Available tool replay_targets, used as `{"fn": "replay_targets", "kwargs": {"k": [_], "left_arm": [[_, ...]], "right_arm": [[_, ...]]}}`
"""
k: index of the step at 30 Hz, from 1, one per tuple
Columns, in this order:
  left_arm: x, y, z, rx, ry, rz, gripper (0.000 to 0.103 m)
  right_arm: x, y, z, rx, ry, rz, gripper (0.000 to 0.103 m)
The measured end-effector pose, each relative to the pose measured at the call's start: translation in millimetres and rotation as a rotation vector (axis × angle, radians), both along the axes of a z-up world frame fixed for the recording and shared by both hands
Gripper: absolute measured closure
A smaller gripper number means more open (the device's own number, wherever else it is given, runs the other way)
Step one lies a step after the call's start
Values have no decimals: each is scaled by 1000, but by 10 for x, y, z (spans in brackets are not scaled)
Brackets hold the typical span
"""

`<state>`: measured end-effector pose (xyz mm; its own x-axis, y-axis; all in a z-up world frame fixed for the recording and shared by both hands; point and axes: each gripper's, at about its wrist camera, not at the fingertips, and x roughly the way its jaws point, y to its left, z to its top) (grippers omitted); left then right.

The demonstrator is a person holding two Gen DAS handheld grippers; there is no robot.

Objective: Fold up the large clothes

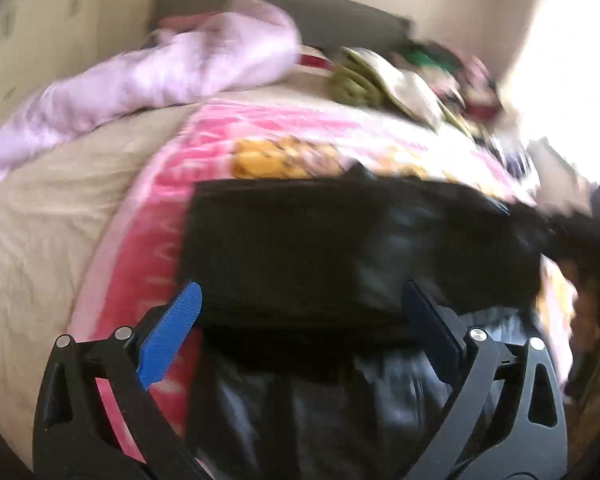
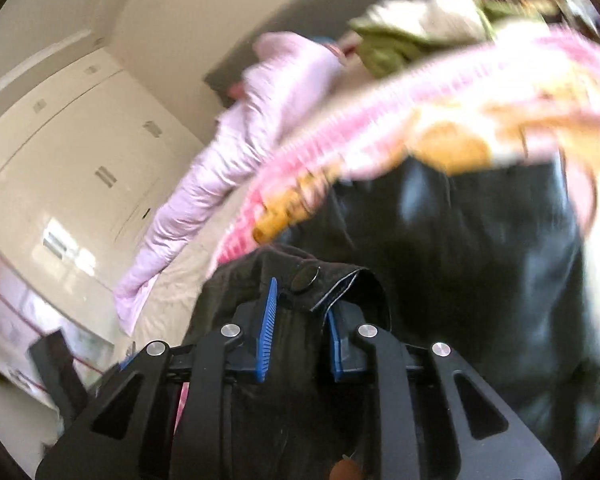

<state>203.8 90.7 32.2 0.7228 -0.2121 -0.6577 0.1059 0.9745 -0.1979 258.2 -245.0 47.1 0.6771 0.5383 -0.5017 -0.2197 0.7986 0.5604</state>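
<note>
a black jacket [image 1: 340, 248] of shiny, leather-like cloth is seen spread on the bed [image 1: 32, 216], lying on a pink and white blanket [image 1: 148, 216] with yellow figures. in the left wrist view the garment fills the middle of the frame, its straight left edge running from 9 to 11 o'clock of the centre, with a further glossy part hanging toward 6 o'clock. the left claw [image 1: 300, 320] is held wide open just above the near edge of the jacket, its blue fingers [image 1: 172, 332] well apart and nothing gripped between them. in the right wrist view the right claw [image 2: 300, 320] is closed nearly all the way on a bunched fold of the jacket [image 2: 460, 248], and a round dark snap button [image 2: 306, 278] is seen on the fold at 12 o'clock of the fingertips. the rest of the garment is seen spreading toward 2 o'clock. a pale lilac garment [image 1: 188, 68] is draped across the bed at 10 o'clock in the left view, and a heap of olive and beige clothes [image 1: 384, 80] lies at 1 o'clock, by the dark headboard [image 1: 340, 16]. cream wardrobe doors [image 2: 60, 152] are visible at 9 o'clock in the right view. both views are blurred.
</note>
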Motion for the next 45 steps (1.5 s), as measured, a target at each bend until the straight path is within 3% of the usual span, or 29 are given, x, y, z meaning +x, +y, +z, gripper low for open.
{"fn": "replay_targets", "kwargs": {"k": [5,10,12,18,22,25,27,31,33,37,41,44,45], "left_arm": [[363,336,86,-129,-5,131,10],[721,309,-8,-213,37,127,13],[842,147,-81,-220,61,92,33],[1107,-314,-400,-172,152,-16,73],[1243,-516,-800,-103,295,-43,74],[1250,-521,-895,-85,291,-51,74],[1226,-541,-896,-61,280,-65,74],[1207,-531,-898,-63,264,-69,74],[1190,-541,-895,-55,251,-70,74],[1173,-573,-899,-36,237,-71,74],[1172,-562,-899,-36,234,-78,74],[1165,-562,-900,-39,232,-84,74],[1165,-561,-902,-42,232,-88,74]], "right_arm": [[108,-180,261,-155,-76,-15,82],[197,-449,86,-205,-29,-48,82],[183,-559,-21,-213,-8,-58,82],[121,-632,-309,-234,48,-68,82],[136,-636,-442,-275,90,-80,79],[125,-632,-498,-357,134,-123,62],[58,-698,-461,-387,137,-184,45],[-71,-765,-208,-337,31,-291,46],[-5,-592,-110,-317,-26,-241,61],[299,-43,-141,-342,-60,-100,63],[638,333,-530,-478,45,-48,63],[804,413,-1060,-632,195,-36,74],[811,403,-1172,-635,209,-21,74]]}}
